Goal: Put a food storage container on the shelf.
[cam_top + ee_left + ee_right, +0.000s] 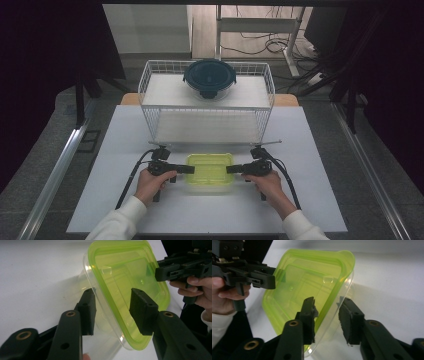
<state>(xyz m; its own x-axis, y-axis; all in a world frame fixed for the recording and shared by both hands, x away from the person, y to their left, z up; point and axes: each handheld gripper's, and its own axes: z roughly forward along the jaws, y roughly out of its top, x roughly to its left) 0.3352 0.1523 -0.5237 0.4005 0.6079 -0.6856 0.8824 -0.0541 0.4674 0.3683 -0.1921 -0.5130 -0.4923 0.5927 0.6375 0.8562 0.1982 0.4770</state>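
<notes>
A clear plastic container with a lime-green lid (210, 169) sits on the white table (125, 150) just in front of the wire rack. My left gripper (187, 169) reaches in at its left end and my right gripper (232, 169) at its right end. In the left gripper view the container's rim (117, 312) runs between the jaws of the left gripper (112, 291), one jaw under the clear wall, one over the lid, with gaps visible. The right gripper (327, 300) straddles the opposite rim (342, 277) the same way. Both are open.
A white wire rack (207, 100) stands at the back of the table, and a round dark-blue lidded bowl (210, 77) sits on its top shelf. Black cables trail from both grippers toward the table's front edge. Desk legs and cords lie beyond the table.
</notes>
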